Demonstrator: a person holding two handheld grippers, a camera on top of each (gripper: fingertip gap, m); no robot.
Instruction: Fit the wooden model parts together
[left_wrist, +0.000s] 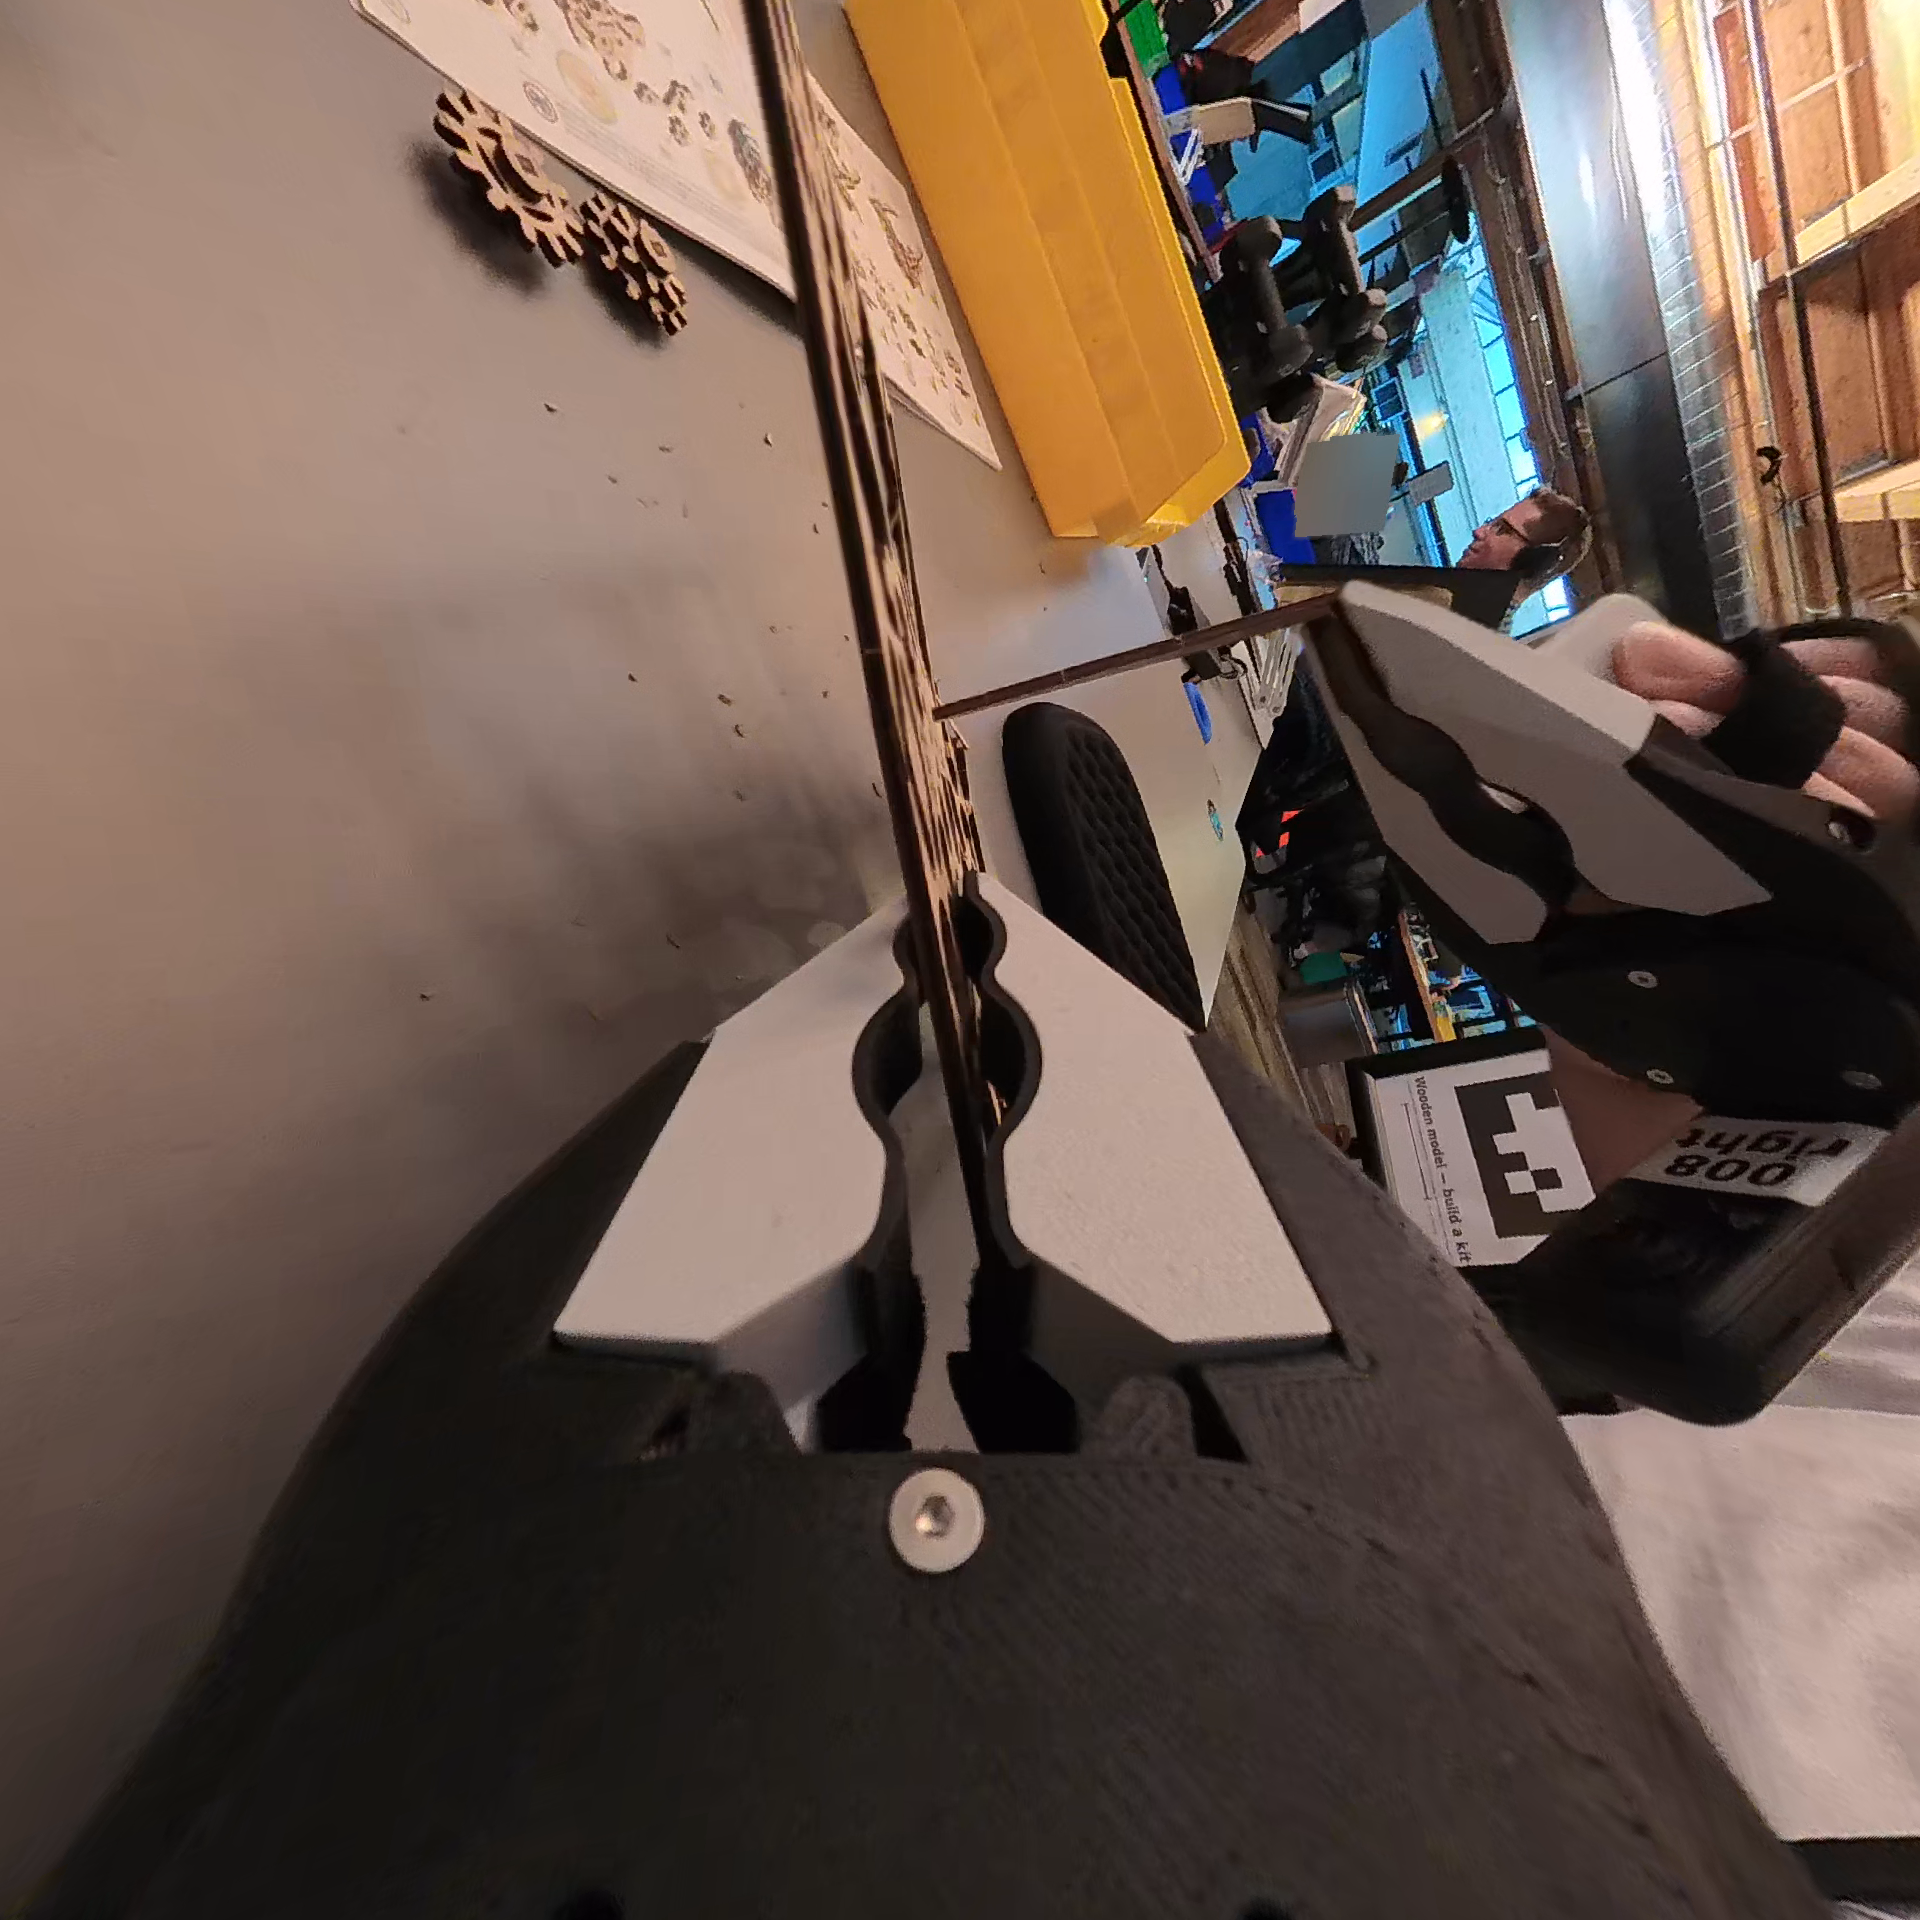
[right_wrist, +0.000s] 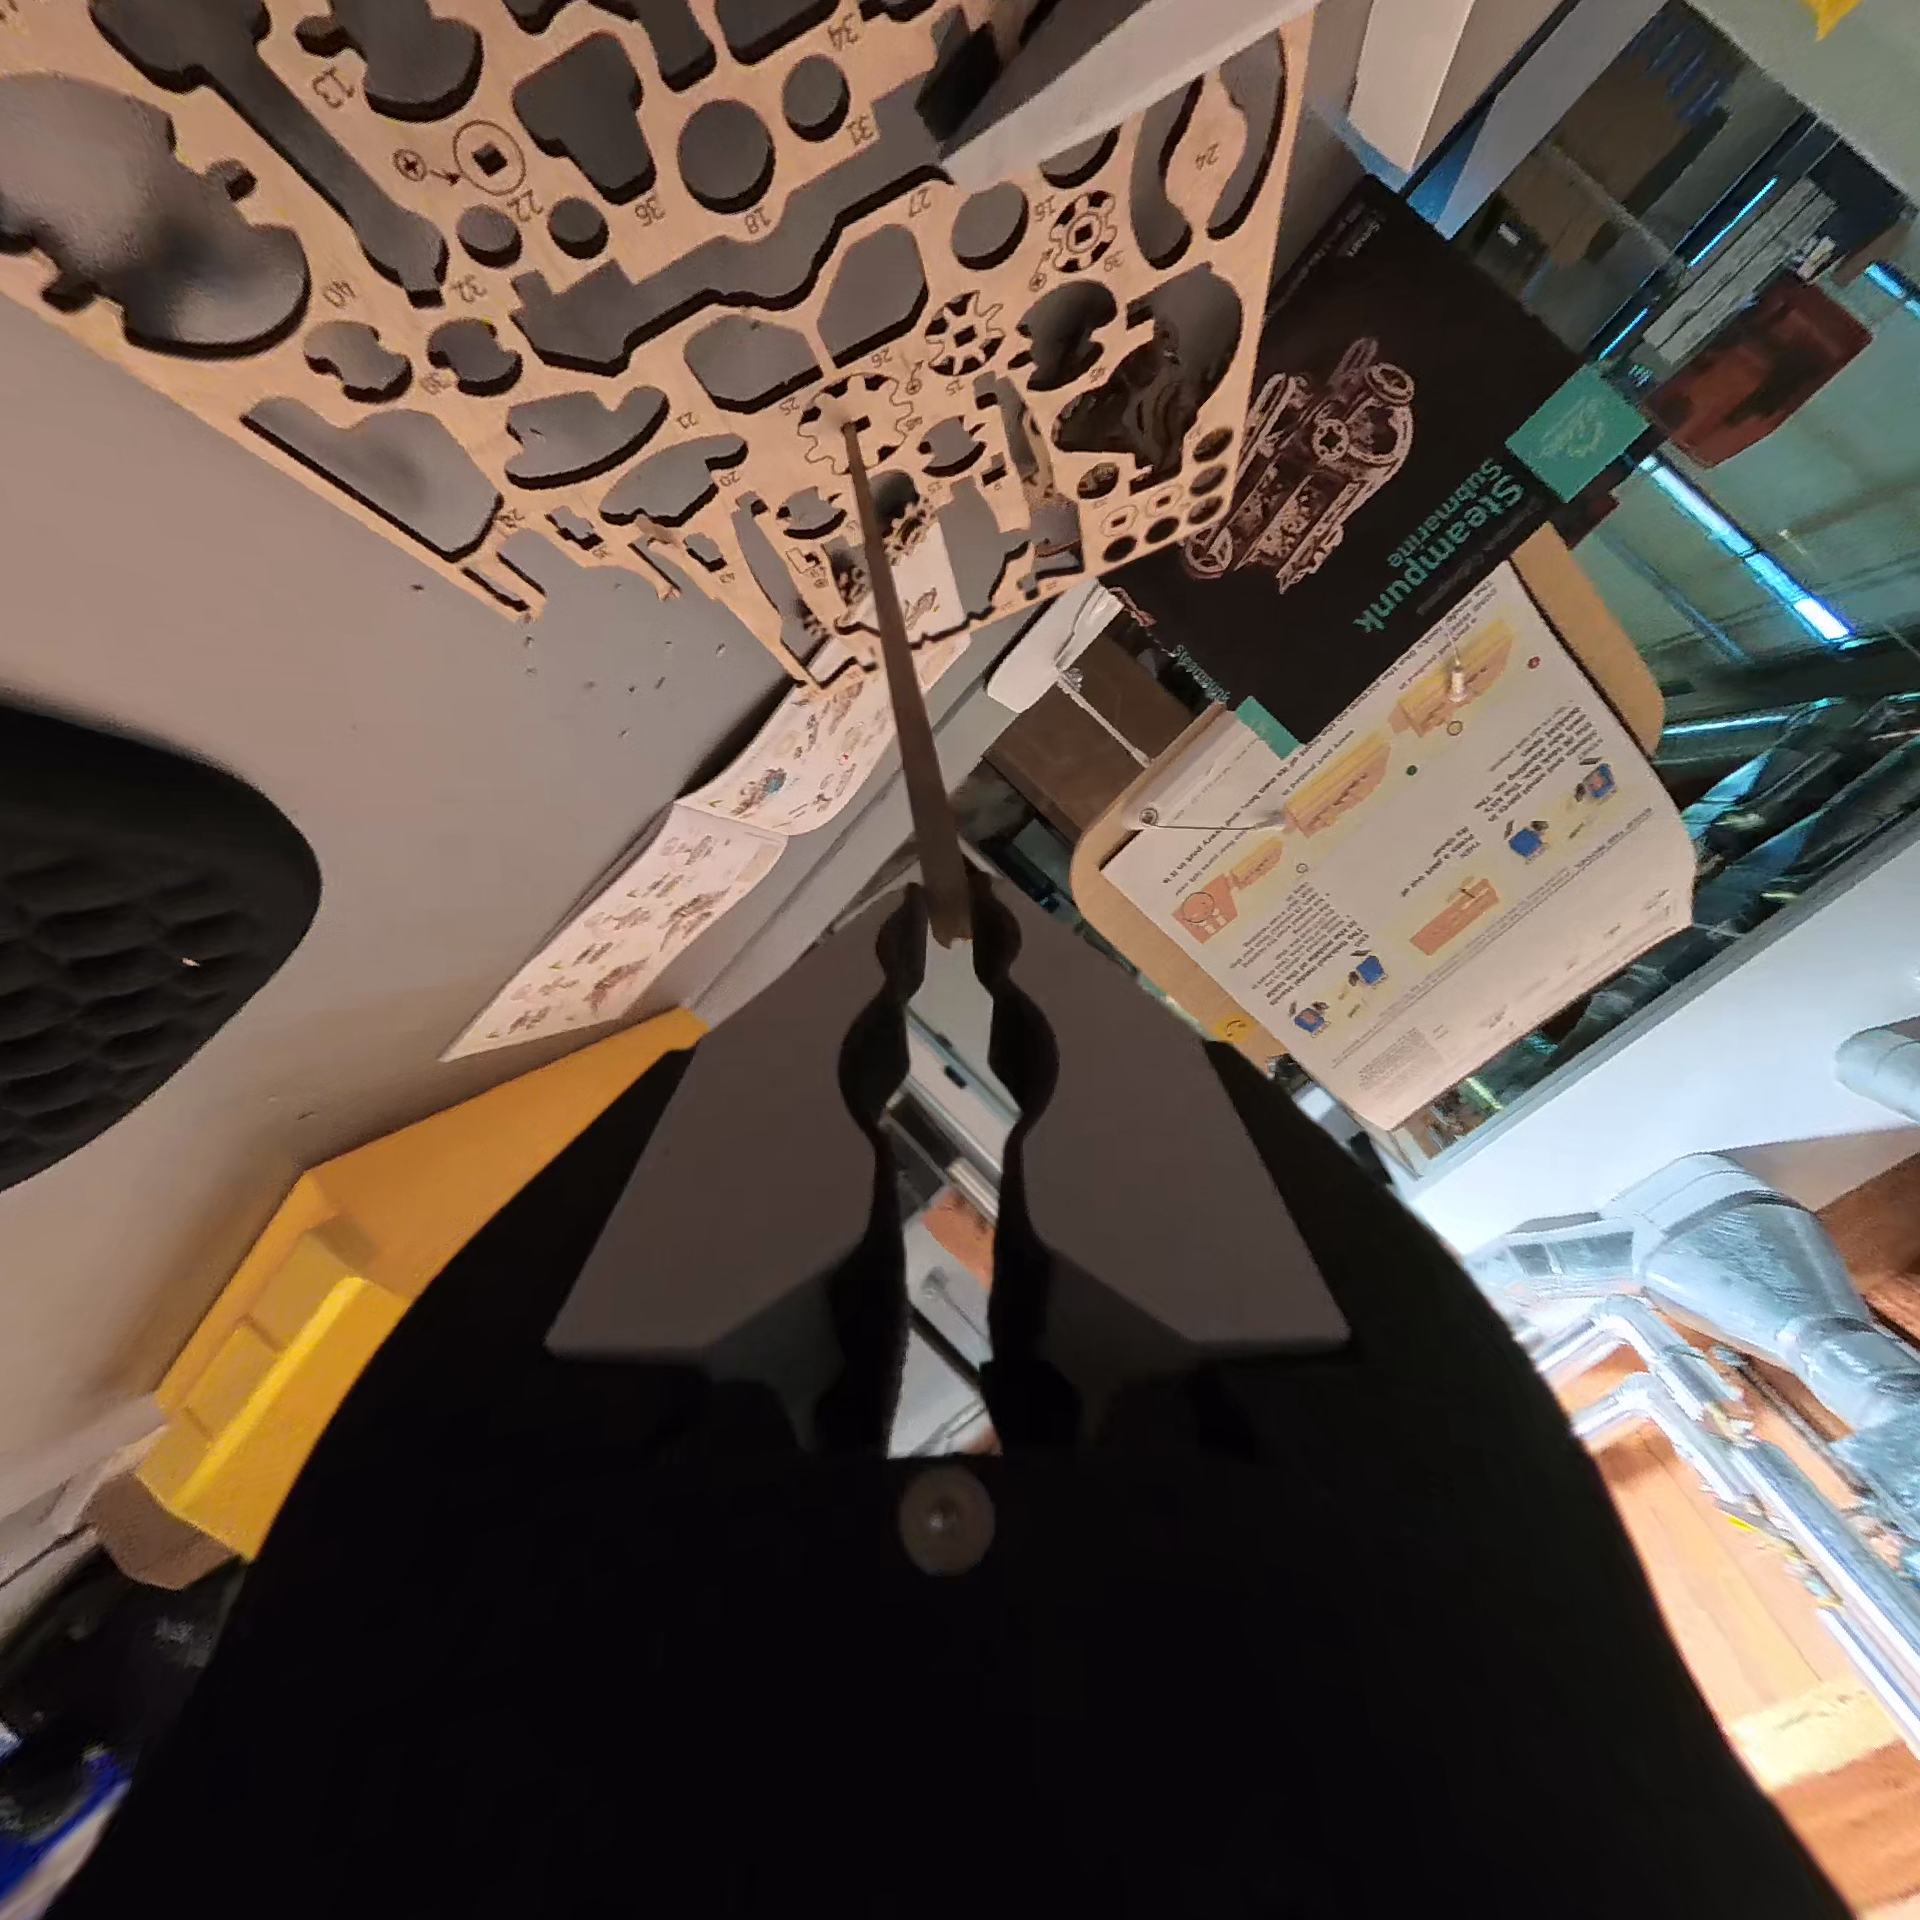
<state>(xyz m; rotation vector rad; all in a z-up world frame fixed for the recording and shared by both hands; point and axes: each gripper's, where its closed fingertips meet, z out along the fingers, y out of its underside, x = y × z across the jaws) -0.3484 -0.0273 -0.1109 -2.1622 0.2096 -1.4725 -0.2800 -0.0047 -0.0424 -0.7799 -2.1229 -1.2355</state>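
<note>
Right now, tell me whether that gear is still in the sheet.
In. The gear sits in the wooden sheet, with the stick's tip against it.

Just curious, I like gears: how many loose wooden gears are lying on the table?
2: a larger gear and a smaller gear, side by side beside the instruction sheet. Others may be hidden.

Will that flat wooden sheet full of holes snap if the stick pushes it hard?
Probably it could. The thin laser-cut wooden sheet is mostly cutouts, so its narrow bridges look fragile. Clamped by one edge in the left tongs, it likely flexes where the thin wooden stick presses.
</note>
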